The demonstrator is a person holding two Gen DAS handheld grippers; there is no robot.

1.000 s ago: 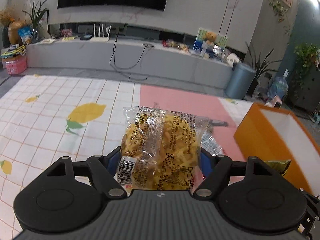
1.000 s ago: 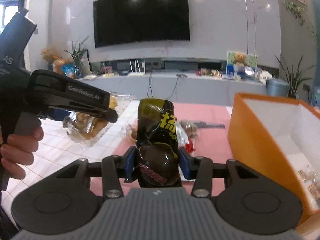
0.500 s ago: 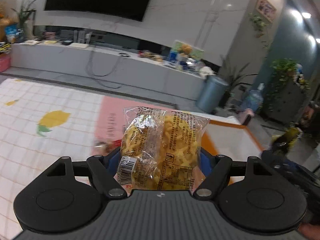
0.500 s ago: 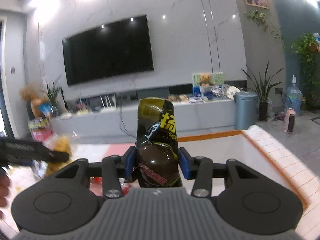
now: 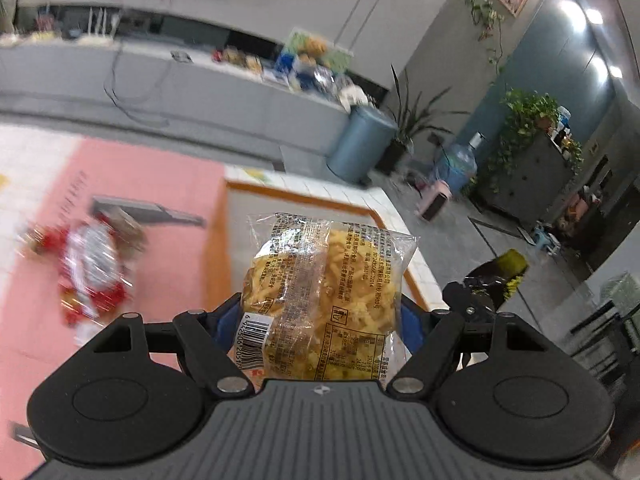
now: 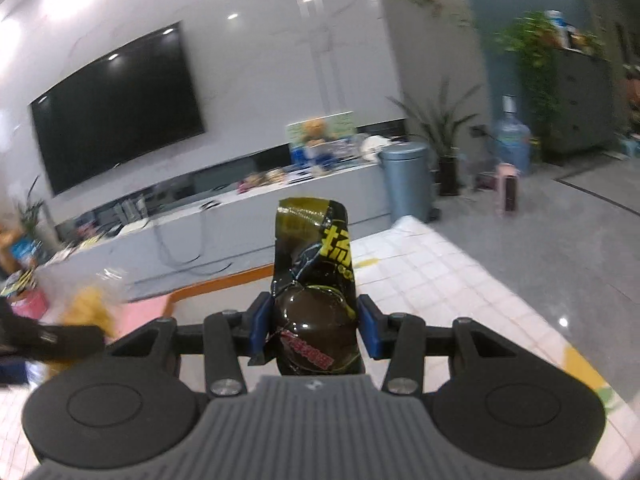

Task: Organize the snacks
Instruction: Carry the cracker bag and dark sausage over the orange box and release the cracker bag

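Clear yellow noodle-snack packet [image 5: 326, 300]: pinched at its lower half by the left gripper [image 5: 320, 322], held upright over the orange-rimmed box [image 5: 218, 248], likely for dropping in.

Black-and-yellow snack pouch [image 6: 316, 292]: clamped in the right gripper [image 6: 314, 328], beyond the box's far rim, above the tiled cloth.

Red-and-silver wrappers [image 5: 92, 268]: left of the box, blurred.

Box interior: hidden.

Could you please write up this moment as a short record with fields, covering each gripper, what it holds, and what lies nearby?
left gripper: shut on clear packet of yellow snacks
right gripper: shut on dark snack packet
container: orange box, beyond the clear packet
on the pink mat: red and silver wrappers, blurred
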